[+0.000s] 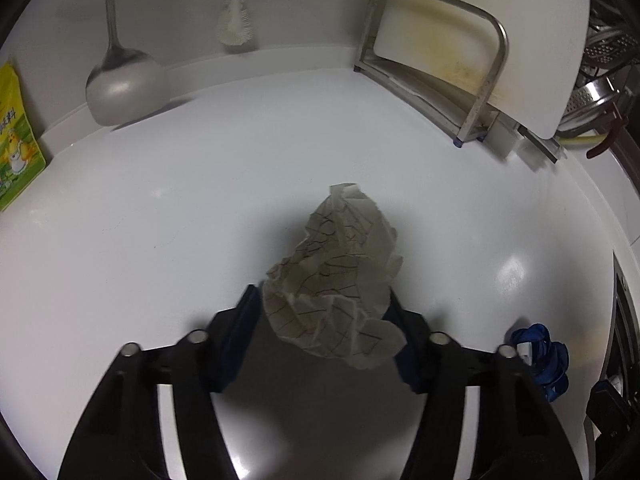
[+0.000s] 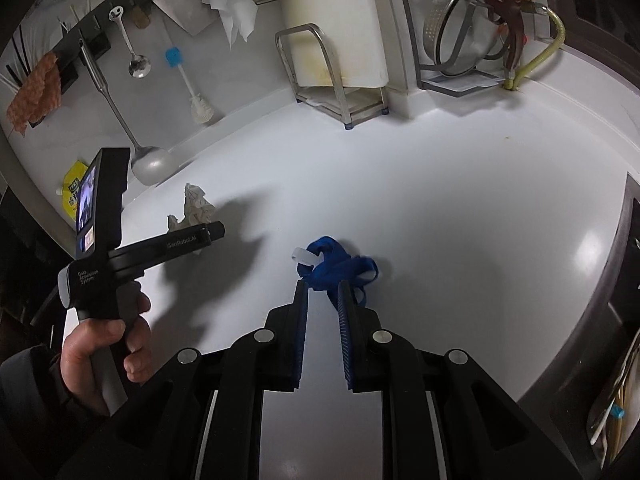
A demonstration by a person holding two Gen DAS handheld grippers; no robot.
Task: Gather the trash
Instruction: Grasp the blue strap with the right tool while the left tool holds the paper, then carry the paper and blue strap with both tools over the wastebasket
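Note:
My left gripper (image 1: 326, 304) is shut on a crumpled paper towel (image 1: 340, 276) with dark line markings and holds it above the white counter (image 1: 200, 220). The same towel (image 2: 196, 204) and the left gripper (image 2: 208, 234) show at the left of the right wrist view. A blue crumpled wrapper with a white tab (image 2: 340, 266) lies on the counter. My right gripper (image 2: 323, 286) has its jaws narrowly apart around the wrapper's near end. The wrapper also shows at the lower right of the left wrist view (image 1: 542, 354).
A steel rack with a white cutting board (image 1: 460, 52) stands at the back right. A ladle (image 1: 120, 80) and a brush (image 1: 236, 24) hang on the wall. A yellow packet (image 1: 16, 136) leans at the left. A colander rack (image 2: 468, 28) stands further right; a stove edge (image 2: 624, 264) is at the right.

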